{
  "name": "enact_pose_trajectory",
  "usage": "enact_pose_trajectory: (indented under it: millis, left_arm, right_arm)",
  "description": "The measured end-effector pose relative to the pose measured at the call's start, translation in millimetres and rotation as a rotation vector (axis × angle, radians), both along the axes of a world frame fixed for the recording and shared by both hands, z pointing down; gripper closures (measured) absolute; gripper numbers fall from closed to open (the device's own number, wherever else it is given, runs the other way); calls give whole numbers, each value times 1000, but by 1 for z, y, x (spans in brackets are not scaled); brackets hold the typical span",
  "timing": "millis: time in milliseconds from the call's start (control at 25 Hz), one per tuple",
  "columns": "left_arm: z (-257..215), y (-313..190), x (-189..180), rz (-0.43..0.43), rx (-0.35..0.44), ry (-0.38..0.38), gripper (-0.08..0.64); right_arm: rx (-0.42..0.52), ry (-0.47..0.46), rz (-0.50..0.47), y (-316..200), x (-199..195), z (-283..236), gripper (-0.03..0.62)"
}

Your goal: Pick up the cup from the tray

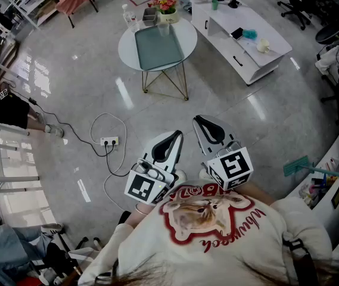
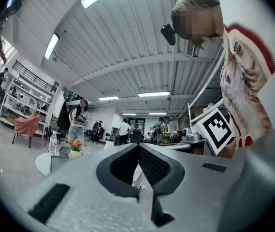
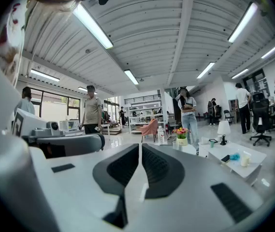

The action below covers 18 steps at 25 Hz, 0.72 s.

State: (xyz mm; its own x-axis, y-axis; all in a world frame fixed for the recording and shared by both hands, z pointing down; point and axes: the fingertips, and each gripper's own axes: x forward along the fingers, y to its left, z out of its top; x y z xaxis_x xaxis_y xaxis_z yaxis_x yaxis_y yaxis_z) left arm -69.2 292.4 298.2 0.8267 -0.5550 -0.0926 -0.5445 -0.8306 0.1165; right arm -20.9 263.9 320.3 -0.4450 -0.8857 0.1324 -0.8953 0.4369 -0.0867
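Observation:
A clear cup (image 1: 164,28) stands at the far end of a grey-green tray (image 1: 157,49) on a small round white table (image 1: 184,37), well ahead of me across the floor. Both grippers are held close to my chest, far from the table. The left gripper (image 1: 175,137) is shut with nothing in it; in the left gripper view (image 2: 138,146) its pads meet. The right gripper (image 1: 200,121) is likewise shut and empty, its pads together in the right gripper view (image 3: 140,146). There the cup (image 3: 176,144) shows small beside the flowers.
On the round table stand a flower pot (image 1: 165,6), a water bottle (image 1: 127,15) and a small box. A long low white table (image 1: 240,31) lies to its right. A power strip (image 1: 109,140) with cables lies on the floor. People stand beyond.

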Motion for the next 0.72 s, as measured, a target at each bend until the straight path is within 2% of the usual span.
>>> enact_pose_trajectory:
  millis: [480, 720]
  left_arm:
    - [2, 0, -1, -8, 9, 6, 546]
    - [5, 0, 1, -17, -7, -1, 546]
  right_arm:
    - [10, 16, -9, 3, -2, 0, 551]
    - [-35, -17, -21, 3, 1, 6, 549]
